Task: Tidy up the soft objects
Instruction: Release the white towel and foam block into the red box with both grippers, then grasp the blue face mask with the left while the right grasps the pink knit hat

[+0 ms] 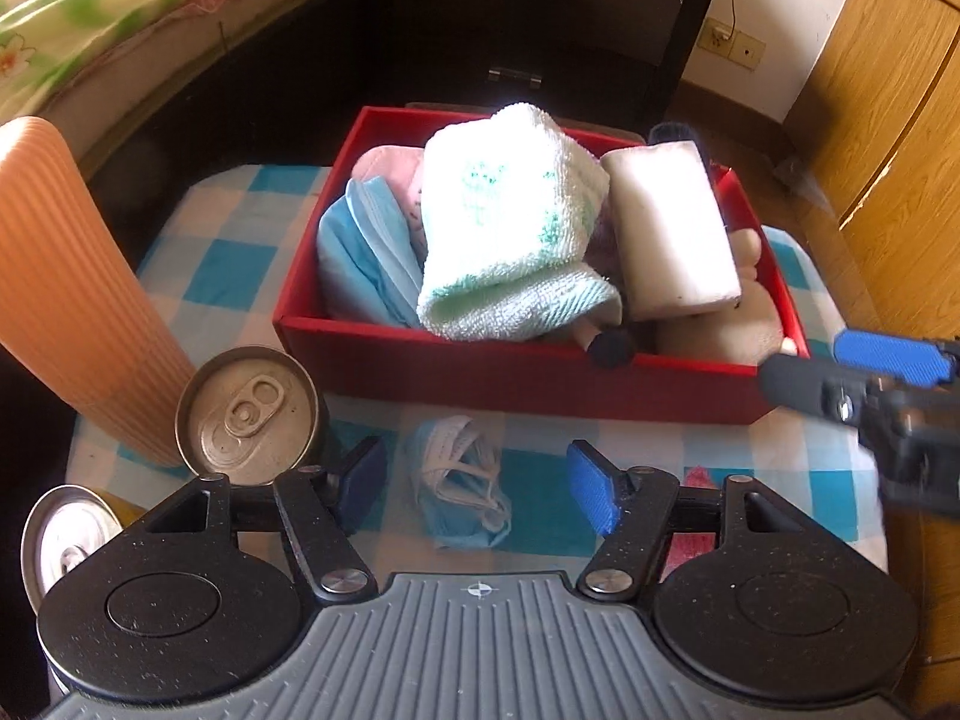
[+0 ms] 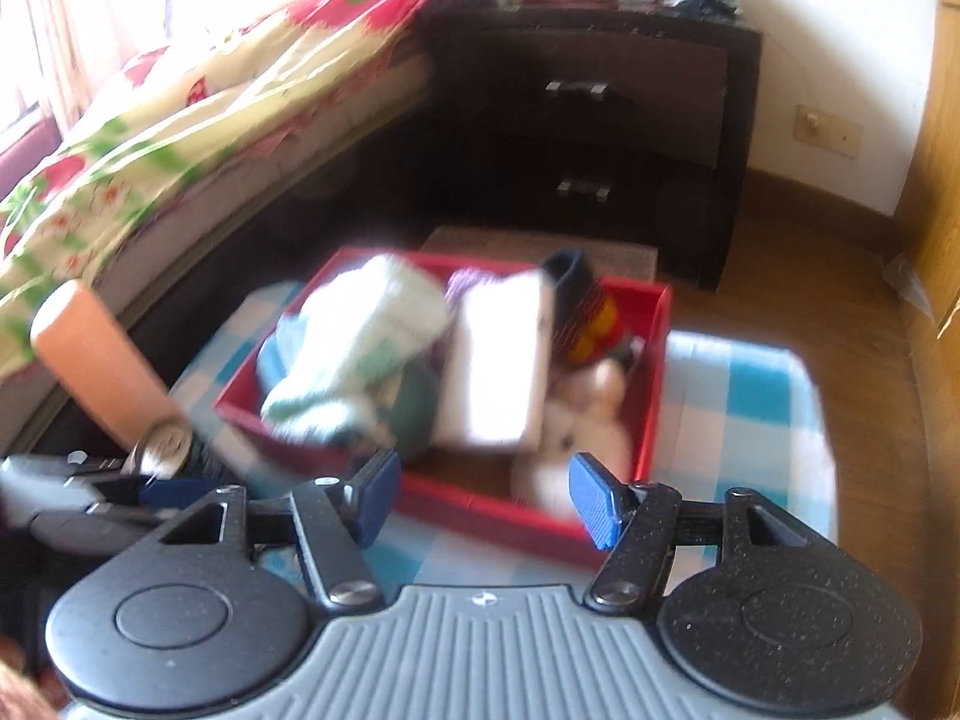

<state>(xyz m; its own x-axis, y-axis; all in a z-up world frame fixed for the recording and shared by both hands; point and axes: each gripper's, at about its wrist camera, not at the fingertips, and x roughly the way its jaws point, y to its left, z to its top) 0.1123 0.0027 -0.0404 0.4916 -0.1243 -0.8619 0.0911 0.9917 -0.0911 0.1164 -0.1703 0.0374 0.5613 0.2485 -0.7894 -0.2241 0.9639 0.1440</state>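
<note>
Soft things filled the red box (image 1: 420, 360) that sat on the far half of the counter (image 1: 228, 276) with its blue-and-white checked cloth. A white towel (image 1: 510, 222) with green marks lay heaped on top in the middle of the box, a folded light-blue cloth (image 1: 366, 252) was tucked against the left wall, something pink (image 1: 390, 168) showed behind it, a white rolled pad (image 1: 666, 228) leaned to the right of the towel, and a pale plush toy (image 1: 744, 312) was in the near right corner.

One soft thing was outside the box: a crumpled blue face mask (image 1: 462, 486) lay on the counter just near of the box's front wall. The left tongs (image 1: 480, 489) hovered over it, spread wide, with the mask in the gap between the two blue pads (image 1: 591, 492) and neither pad pressing on it.

The right tongs (image 2: 483, 498) were partly spread and held nothing; they pointed at the near edge of the box, close to the plush toy (image 2: 588, 420). That view was blurred.

Left of the mask stood a drink can (image 1: 252, 414), a second can (image 1: 66, 534) nearer still, and a tall ribbed orange tube (image 1: 72, 288) behind them. A bed (image 2: 180, 102) with a flowered cover and a dark chest of drawers (image 2: 600, 108) stood beyond the counter.
</note>
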